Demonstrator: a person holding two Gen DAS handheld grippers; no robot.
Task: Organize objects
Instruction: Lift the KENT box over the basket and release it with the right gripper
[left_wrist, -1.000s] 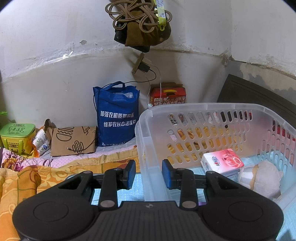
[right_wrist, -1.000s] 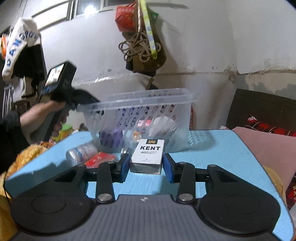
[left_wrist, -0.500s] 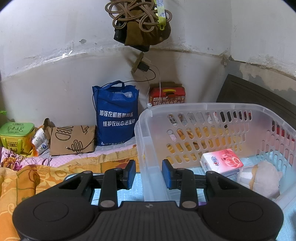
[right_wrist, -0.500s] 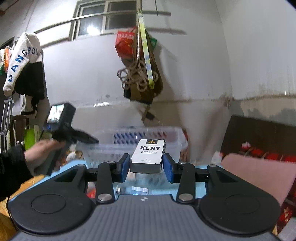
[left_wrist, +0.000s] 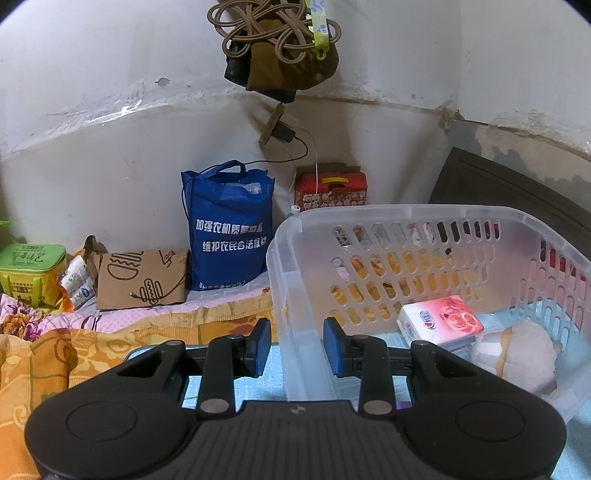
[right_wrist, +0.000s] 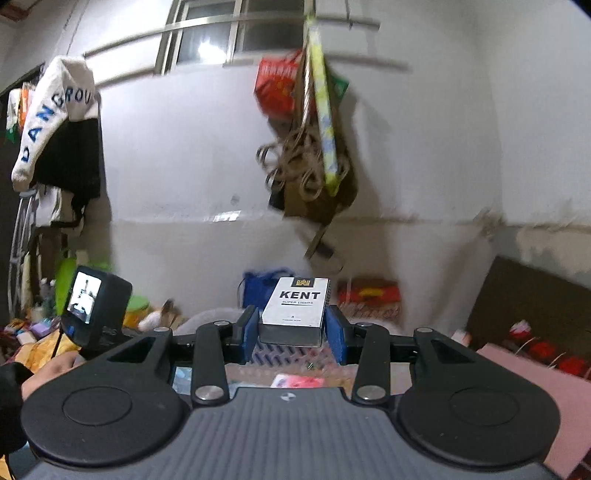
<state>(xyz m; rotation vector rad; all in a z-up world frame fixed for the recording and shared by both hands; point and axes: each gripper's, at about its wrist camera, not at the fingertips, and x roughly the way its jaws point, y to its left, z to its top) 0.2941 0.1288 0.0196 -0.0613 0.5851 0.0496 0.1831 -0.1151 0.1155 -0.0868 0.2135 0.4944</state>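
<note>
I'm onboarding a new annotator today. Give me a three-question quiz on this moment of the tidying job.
1. True or false: the right gripper is clamped on a white KENT pack.
2. What does the left gripper straddle: A) a blue bag, B) the clear basket wall, C) a green box?
3. Name the pink-and-white item lying inside the basket.

Key: 1 true. 2 B; one finger inside, one outside. 3 the tissue pack, next to a pale wrapped bundle.

The white cigarette pack (right_wrist: 294, 308) is showing "KENT SUPER LIGHTS"; the hanging white sleeve (right_wrist: 51, 118) is reading "DANGROU", cut off there.
</note>
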